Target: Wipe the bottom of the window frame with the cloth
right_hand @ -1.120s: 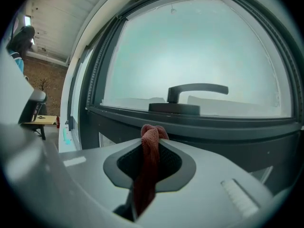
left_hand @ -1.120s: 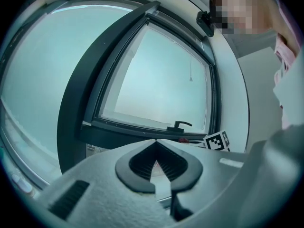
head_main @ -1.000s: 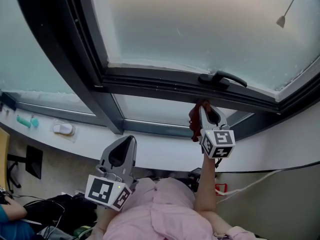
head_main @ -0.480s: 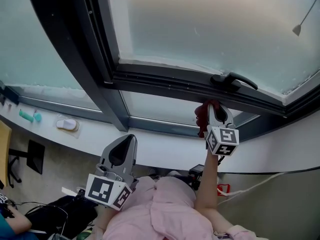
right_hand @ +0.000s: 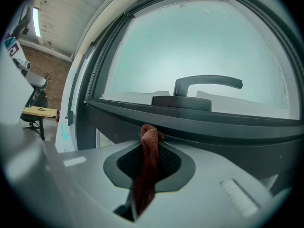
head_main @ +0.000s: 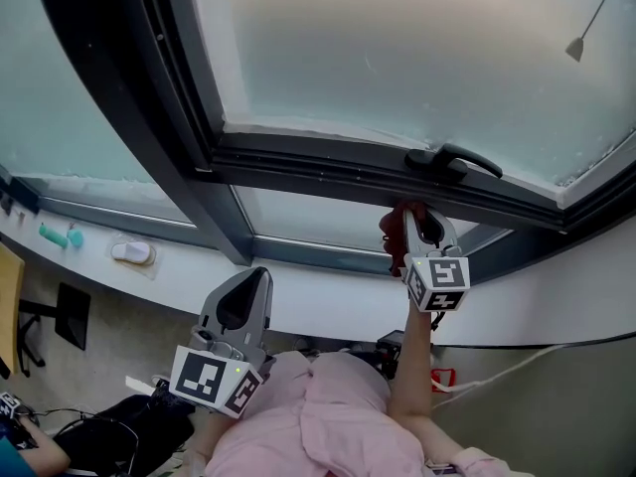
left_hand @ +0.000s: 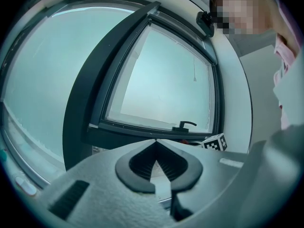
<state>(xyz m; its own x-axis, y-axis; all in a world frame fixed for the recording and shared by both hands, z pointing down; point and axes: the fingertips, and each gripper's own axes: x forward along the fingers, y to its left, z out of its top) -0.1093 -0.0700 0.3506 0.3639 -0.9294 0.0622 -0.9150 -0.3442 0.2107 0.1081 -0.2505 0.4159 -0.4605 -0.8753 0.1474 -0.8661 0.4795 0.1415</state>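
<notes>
cloth on the bottom rail, wipe under way

the cloth, a dark red rag, is pinched between the jaws of the right gripper, which are closed on it. its bunched top end sticks out past the jaw tips and touches the dark bottom rail of the window frame, right under the handle. in the head view the rest of the rag hangs down beside that gripper, on its left. the left gripper is held low, near the person's body and well apart from the window. its jaws are together with nothing between them, so it takes no part in the wiping.

my reading is that the job is in hand and not finished. the rag meets the rail toward its right part, and from there the rail runs left to the upright post and right to the far corner. no streak, dust line or wet mark shows on the dark metal, so i cannot tell which stretch has been covered. only a small end of the rag touches the frame, so each pass probably cleans a narrow band. the full length of the rail likely needs more strokes.
</notes>
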